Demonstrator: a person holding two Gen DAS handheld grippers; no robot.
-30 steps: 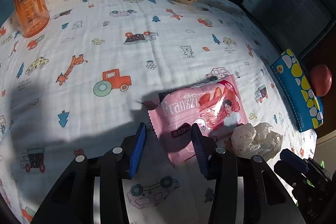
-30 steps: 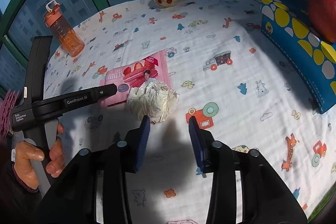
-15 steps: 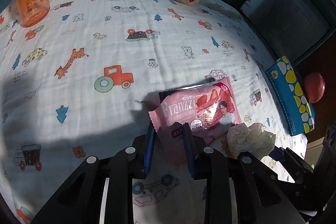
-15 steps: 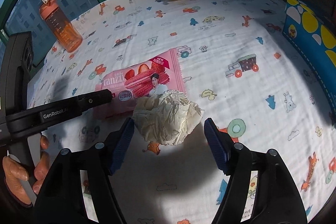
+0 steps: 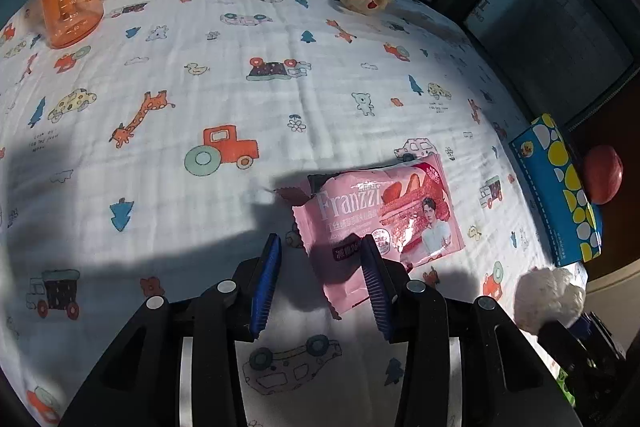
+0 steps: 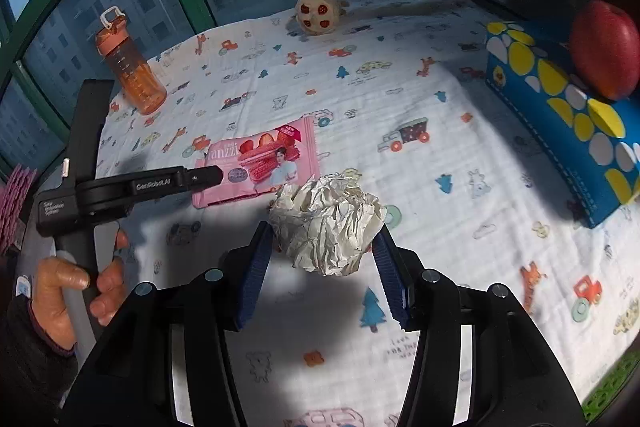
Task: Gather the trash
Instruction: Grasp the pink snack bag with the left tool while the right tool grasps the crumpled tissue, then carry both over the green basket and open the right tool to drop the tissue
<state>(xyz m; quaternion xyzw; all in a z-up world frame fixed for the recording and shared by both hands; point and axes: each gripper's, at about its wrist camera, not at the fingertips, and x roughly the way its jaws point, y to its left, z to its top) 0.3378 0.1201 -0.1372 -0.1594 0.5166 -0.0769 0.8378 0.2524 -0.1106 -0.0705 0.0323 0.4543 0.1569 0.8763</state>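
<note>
A pink Franzzi snack wrapper (image 5: 384,215) lies flat on the printed cloth; it also shows in the right wrist view (image 6: 260,163). My left gripper (image 5: 320,247) is open, its jaws straddling the wrapper's near corner without clamping it. A crumpled white paper ball (image 6: 326,223) sits between the jaws of my right gripper (image 6: 324,233), which is shut on it and holds it off the cloth. The ball also shows at the lower right of the left wrist view (image 5: 548,299).
An orange water bottle (image 6: 130,67) stands at the far left. A round plush toy (image 6: 318,11) sits at the far edge. A blue box with yellow spots (image 6: 560,115) with a red apple (image 6: 604,49) on it is at the right.
My left gripper closed partway on the wrapper's corner, then opened wide again. My right gripper opened around the paper ball, closed on it and lifted it away from the wrapper.
</note>
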